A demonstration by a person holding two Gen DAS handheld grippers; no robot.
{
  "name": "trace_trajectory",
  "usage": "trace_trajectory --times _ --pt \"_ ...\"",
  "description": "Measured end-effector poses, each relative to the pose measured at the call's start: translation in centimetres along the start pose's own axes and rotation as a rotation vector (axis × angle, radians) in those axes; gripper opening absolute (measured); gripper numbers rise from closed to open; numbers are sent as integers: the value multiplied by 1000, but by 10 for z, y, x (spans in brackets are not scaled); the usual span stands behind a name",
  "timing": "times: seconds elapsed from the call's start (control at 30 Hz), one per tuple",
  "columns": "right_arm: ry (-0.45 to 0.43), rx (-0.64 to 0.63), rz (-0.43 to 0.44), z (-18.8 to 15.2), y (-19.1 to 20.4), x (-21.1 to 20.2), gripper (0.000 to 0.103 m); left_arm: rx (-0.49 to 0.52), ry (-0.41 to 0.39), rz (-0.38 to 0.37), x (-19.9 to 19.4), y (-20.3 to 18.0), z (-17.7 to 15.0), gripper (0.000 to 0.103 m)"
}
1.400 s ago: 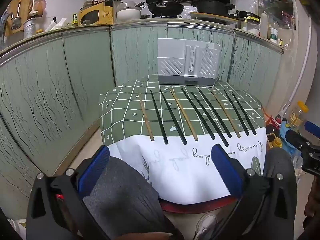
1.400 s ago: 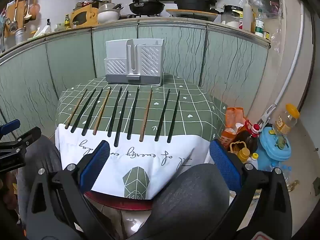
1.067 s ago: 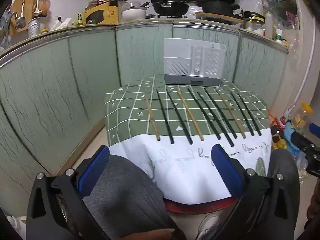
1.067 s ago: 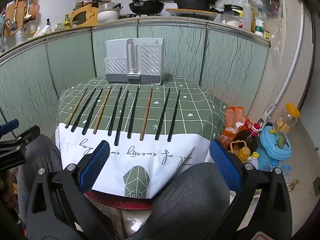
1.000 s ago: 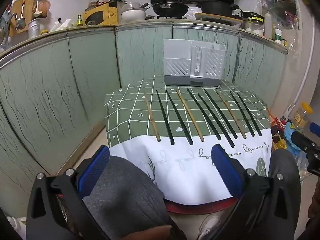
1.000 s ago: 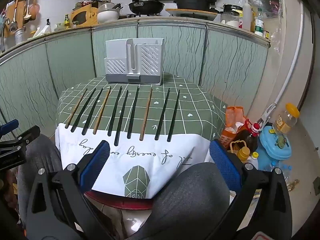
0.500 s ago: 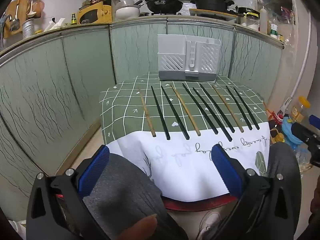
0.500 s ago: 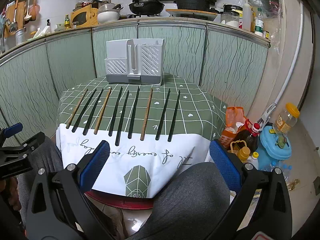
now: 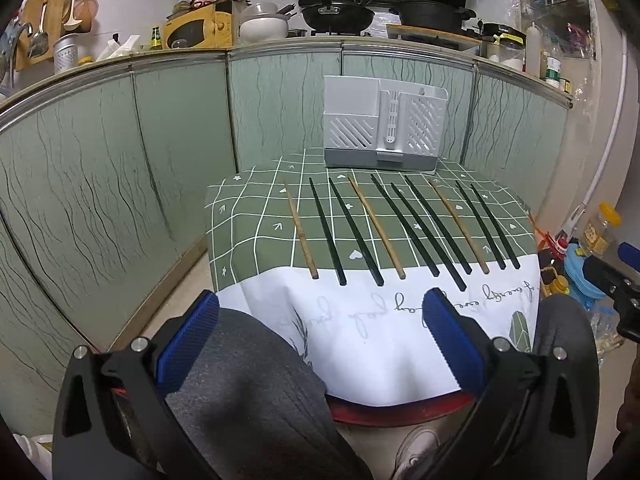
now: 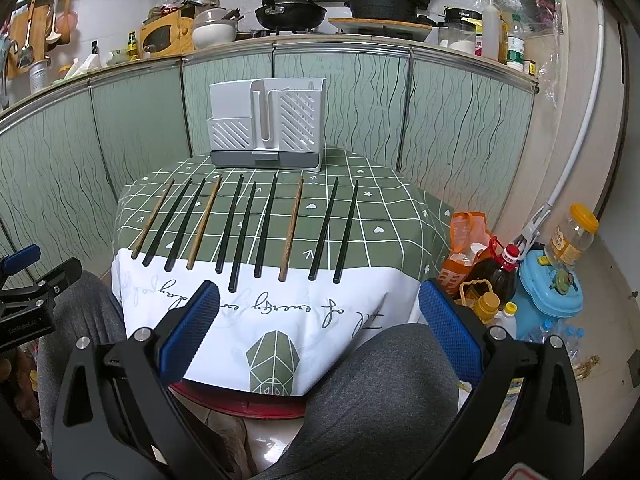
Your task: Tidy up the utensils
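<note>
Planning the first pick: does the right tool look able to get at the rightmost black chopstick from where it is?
Probably yes. The right tool is open and empty, and the rightmost black chopstick lies flat at the row's outer end, with bare tablecloth on its right and nothing between them.

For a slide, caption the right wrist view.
Open right tongs face ten chopsticks laid in a row on a green checked tablecloth, white utensil holder behind.

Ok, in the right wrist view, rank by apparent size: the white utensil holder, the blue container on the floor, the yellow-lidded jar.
1. White utensil holder, clearly largest, though farthest from the camera.
2. Blue container.
3. Yellow-lidded jar, smallest.
The container and jar stand close together near the fisheye edge, so distortion makes their gap less certain.
</note>
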State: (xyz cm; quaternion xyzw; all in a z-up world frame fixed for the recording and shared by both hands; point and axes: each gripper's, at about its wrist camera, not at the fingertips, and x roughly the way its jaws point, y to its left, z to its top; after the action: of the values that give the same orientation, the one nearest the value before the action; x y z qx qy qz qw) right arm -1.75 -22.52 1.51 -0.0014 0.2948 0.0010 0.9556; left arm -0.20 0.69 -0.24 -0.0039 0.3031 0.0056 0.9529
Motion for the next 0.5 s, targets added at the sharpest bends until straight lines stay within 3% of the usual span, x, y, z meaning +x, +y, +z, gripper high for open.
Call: trace_trajectory --times 0.5 --pt "-10 -4 3 3 -1 -3 96 5 20 13 4 -1 0 99"
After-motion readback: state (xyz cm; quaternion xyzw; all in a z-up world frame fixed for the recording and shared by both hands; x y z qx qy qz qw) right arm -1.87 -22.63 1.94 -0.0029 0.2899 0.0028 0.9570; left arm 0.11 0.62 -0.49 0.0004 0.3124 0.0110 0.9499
